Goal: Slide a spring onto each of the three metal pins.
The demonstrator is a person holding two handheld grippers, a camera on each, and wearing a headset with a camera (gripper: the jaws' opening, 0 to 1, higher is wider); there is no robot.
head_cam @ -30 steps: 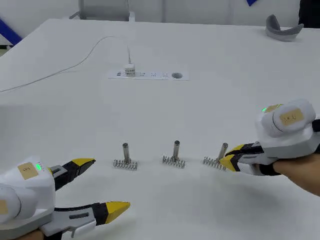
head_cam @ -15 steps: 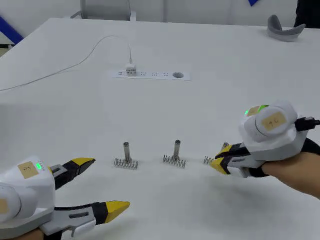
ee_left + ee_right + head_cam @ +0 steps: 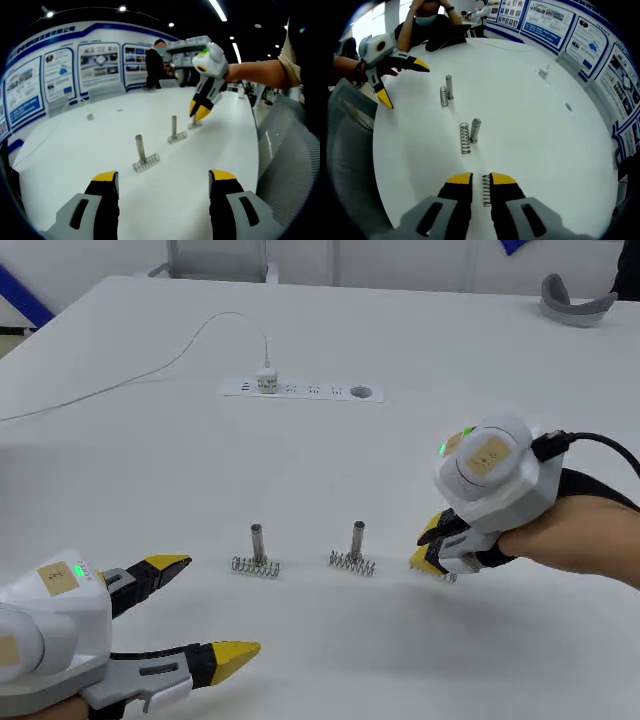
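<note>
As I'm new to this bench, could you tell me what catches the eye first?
The right gripper is at the row's right end, its fingers flanking a spring on the table. Beside it stand two metal pins, each with a spring lying at its foot; the left gripper hovers open nearby.

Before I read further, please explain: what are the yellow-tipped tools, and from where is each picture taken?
A person holds a hand-held gripper in each hand. The head view looks down from a headset; each gripper view looks along its own jaws. On the table stand a left pin and a middle pin, with the left spring and the middle spring lying at their feet. The left hand-held gripper is open. The right hand-held gripper has the third spring between its jaws; whether they pinch it, I cannot tell.
</note>
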